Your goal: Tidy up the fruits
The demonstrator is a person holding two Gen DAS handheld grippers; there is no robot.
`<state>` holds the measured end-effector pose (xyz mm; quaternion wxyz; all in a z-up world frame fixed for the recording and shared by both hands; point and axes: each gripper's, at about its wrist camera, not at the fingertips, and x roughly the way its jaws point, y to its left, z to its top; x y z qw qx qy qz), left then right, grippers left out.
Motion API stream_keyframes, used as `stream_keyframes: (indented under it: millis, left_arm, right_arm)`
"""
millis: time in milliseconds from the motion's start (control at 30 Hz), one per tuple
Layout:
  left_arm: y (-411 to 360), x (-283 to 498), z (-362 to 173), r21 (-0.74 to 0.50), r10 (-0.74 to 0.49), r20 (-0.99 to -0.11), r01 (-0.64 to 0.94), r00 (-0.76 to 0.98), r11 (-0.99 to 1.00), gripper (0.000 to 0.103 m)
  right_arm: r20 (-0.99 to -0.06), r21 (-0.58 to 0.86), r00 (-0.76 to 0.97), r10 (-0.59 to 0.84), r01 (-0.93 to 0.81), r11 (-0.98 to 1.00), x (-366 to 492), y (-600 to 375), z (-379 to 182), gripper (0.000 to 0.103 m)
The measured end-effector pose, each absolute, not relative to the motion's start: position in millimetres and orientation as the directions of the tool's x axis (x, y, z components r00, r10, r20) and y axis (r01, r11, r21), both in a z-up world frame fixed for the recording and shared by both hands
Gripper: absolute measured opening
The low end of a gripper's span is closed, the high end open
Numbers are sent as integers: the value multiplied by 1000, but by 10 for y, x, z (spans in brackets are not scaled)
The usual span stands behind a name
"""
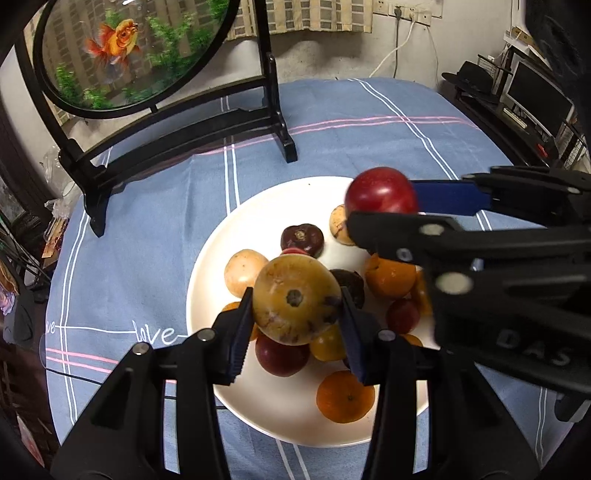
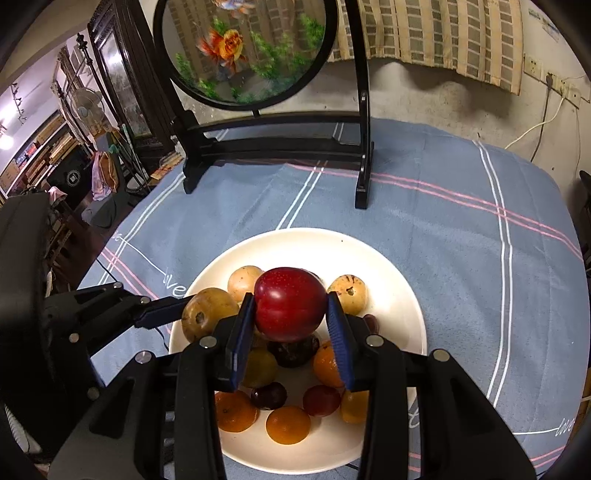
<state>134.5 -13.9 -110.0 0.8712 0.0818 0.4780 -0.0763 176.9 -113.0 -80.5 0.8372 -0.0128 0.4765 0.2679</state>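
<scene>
Behind your work area you have a round goldfish screen (image 2: 245,50) in a black stand (image 2: 277,142), a blue striped cloth (image 1: 351,122) over the bench, wall sockets (image 1: 404,13) and a curtain (image 2: 443,40).

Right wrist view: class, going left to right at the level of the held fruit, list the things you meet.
Left gripper → yellow-brown fruit it holds → red fruit in the right gripper → speckled tan fruit → white plate rim → blue tablecloth.
</scene>
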Motion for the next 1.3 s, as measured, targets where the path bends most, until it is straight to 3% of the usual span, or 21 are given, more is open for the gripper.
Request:
stream_keyframes:
  millis: [100,133,167,200,533,800,1100,1300]
  left_arm:
    - [-175,1345,-1122,76,-55,-849,225,526,971,46]
    - [-178,1346,-1127,75,-56,-849,225,525,971,47]
    - [-180,1340,-1117,77,-55,-845,224,531,972,54]
    - [-177,1330,-1089,88,-48,-835,218,549,972,64]
    - [-94,1242,-863,71,-52,-806,185,589,980,69]
    - [-65,1026,-648,70,-48,-773,160,633,985,85]
    - [-112,738,-344,155,25,-705,120,709,981,100]
    - [-121,587,-248,240,130,-668,47,732,970,101]
  right_arm:
    - [-820,224,390,419,-455,862,1826,-1093,-864,43]
    - [-824,233,376,423,-456,859,1839,-1090,-872,53]
    - [-821,230,387,420,-449,864,1833,-1102,-855,63]
    - [-810,225,409,421,-445,867,1819,-1126,-818,64]
    - [-773,275,449,448,-399,875,1594,-1480,-677,64]
    - [-742,359,473,475,-317,878,1171,-1850,-667,65]
    - [-743,341,500,445,-289,895,757,-1904,-569,65]
    - [-731,318,521,441,-311,895,548,-1854,-449,66]
